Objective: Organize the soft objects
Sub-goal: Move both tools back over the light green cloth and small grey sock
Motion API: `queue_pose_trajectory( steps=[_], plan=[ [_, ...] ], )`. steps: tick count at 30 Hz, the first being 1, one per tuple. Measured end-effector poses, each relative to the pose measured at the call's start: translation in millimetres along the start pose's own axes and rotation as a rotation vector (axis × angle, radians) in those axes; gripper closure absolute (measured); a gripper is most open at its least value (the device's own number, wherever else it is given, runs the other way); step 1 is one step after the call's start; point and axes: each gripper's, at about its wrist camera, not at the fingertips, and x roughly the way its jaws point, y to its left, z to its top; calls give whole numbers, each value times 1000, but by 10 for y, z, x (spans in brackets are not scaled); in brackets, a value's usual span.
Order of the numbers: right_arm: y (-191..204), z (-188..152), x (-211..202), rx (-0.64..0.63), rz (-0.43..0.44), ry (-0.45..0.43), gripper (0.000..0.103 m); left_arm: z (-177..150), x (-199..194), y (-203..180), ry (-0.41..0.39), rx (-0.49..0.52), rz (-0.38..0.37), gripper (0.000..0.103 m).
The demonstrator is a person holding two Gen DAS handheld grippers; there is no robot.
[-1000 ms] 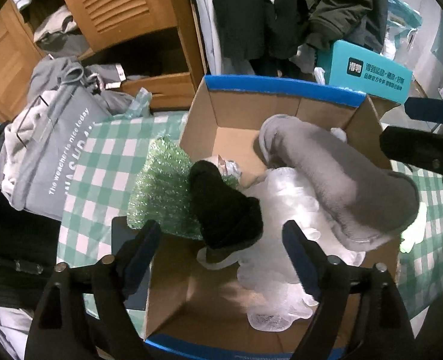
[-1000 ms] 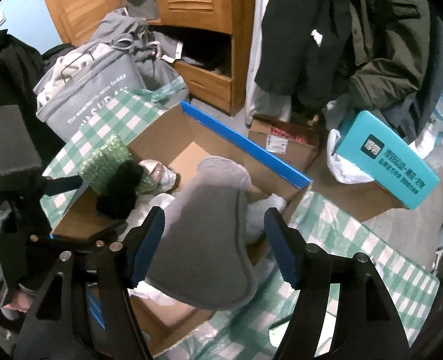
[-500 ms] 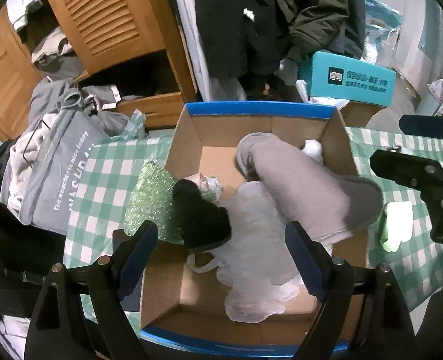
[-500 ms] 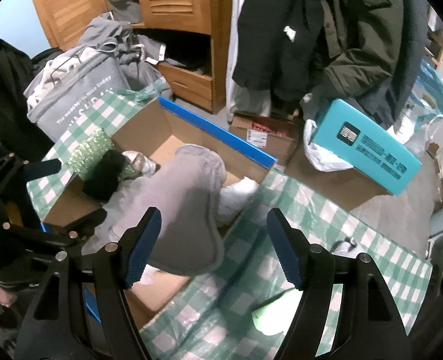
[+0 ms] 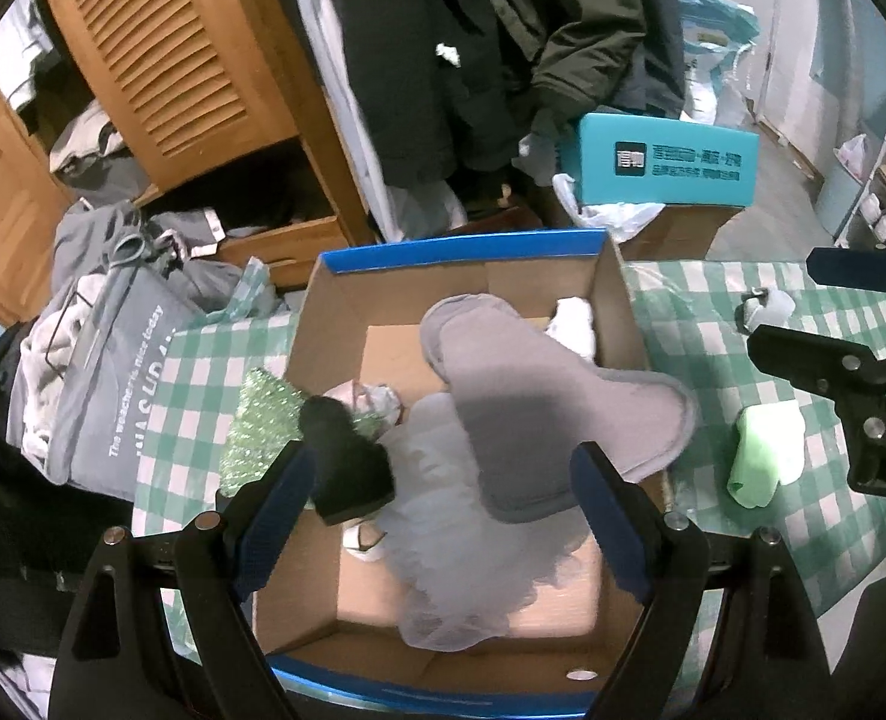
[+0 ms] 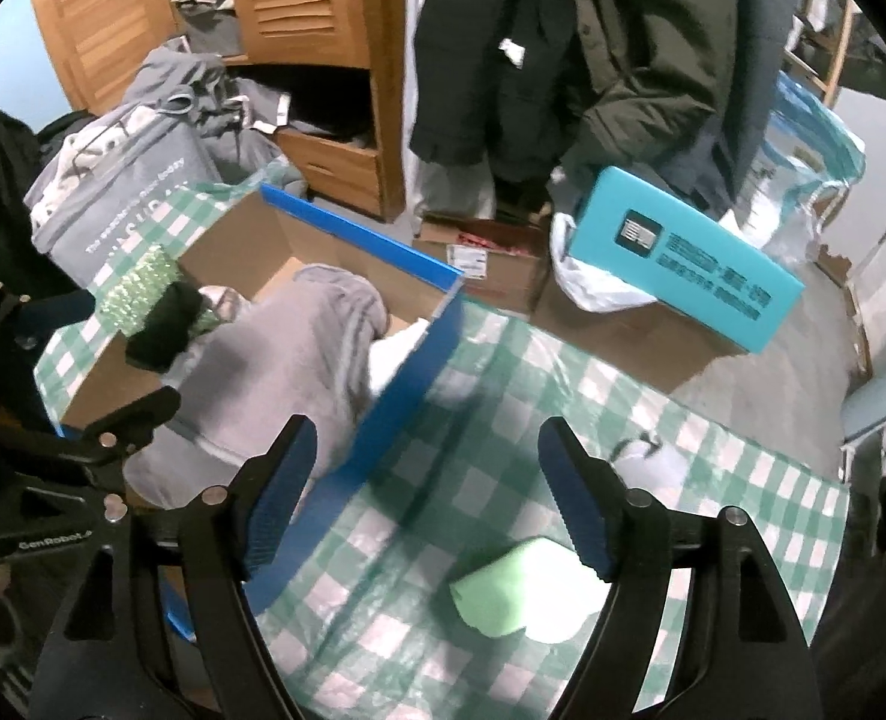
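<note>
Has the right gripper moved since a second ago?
Yes. The right gripper has swung rightward off the cardboard box and now hangs over the checked cloth near the green item.

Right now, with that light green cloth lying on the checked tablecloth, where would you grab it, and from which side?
I'd come straight down from above with the right gripper, open and nearest, and pinch the raised folded hump at the middle of the green cloth. It lies flat on the tablecloth, outside the cardboard box, so probably no edge is easy to get under.

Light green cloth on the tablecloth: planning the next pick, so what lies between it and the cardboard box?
Only bare checked tablecloth separates the light green cloth from the cardboard box, clearest in the right wrist view.
</note>
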Motion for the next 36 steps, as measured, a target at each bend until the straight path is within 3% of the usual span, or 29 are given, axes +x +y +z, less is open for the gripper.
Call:
queue_pose_trajectory(
  steps=[25, 36],
  plan=[
    [-999, -562, -129, 173, -85, 37, 26, 172, 73, -1170, 14, 182, -42, 15],
    [-1434, -828, 23, 247, -115, 89, 26, 258, 287, -1505, 63, 200, -64, 15]
  ],
)
